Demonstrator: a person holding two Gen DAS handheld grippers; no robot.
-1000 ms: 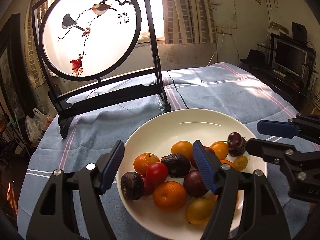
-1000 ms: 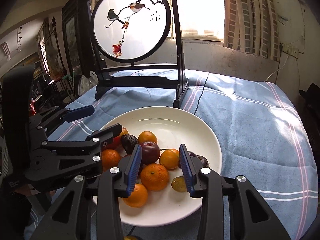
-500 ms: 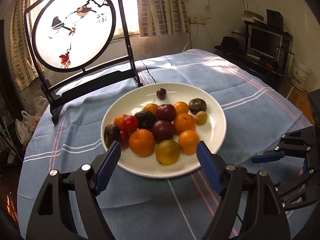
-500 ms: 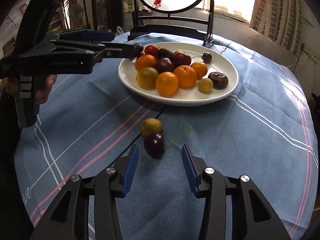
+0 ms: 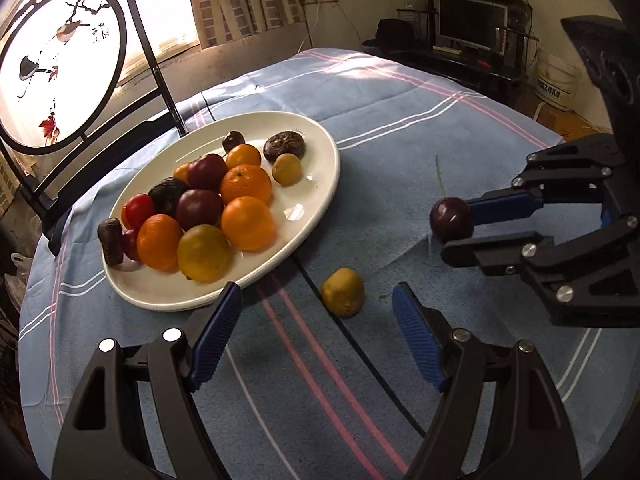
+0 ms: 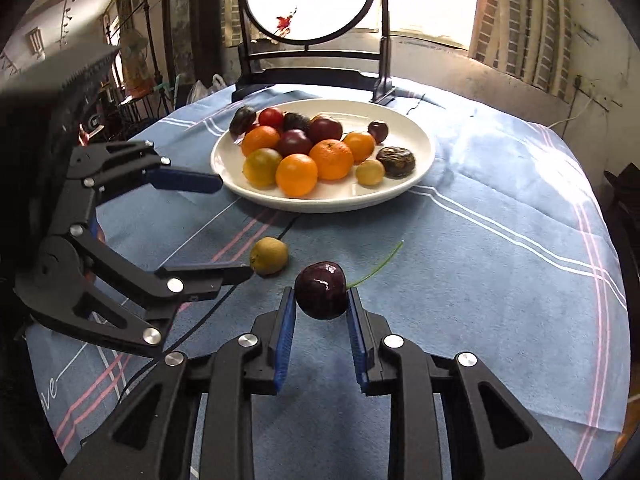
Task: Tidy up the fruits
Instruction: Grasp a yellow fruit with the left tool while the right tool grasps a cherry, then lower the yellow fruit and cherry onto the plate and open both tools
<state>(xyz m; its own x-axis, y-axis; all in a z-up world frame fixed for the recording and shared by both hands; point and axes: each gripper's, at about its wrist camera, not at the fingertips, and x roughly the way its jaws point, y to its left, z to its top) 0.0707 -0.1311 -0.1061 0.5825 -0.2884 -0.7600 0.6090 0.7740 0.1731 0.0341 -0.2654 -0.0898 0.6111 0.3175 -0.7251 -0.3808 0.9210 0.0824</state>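
A white plate (image 5: 320,184) (image 6: 420,160) holds several oranges, dark plums, tomatoes and small yellow fruits. My right gripper (image 6: 321,300) is shut on a dark cherry (image 6: 321,290) with a green stem, held above the blue cloth; it also shows in the left wrist view (image 5: 451,219). A small yellow fruit (image 5: 343,291) (image 6: 269,256) lies on the cloth near the plate. My left gripper (image 5: 316,312) is open and empty, just short of the yellow fruit, which lies ahead between its fingers.
A round bird-painting screen on a black stand (image 5: 60,72) (image 6: 312,8) stands behind the plate. The table is covered with a blue striped cloth (image 6: 500,240). A TV and shelves (image 5: 472,20) are at the far right.
Both grippers pulled back from the plate toward the near cloth. My right gripper closed on the dark cherry and lifted it. My left gripper moved toward the yellow fruit.
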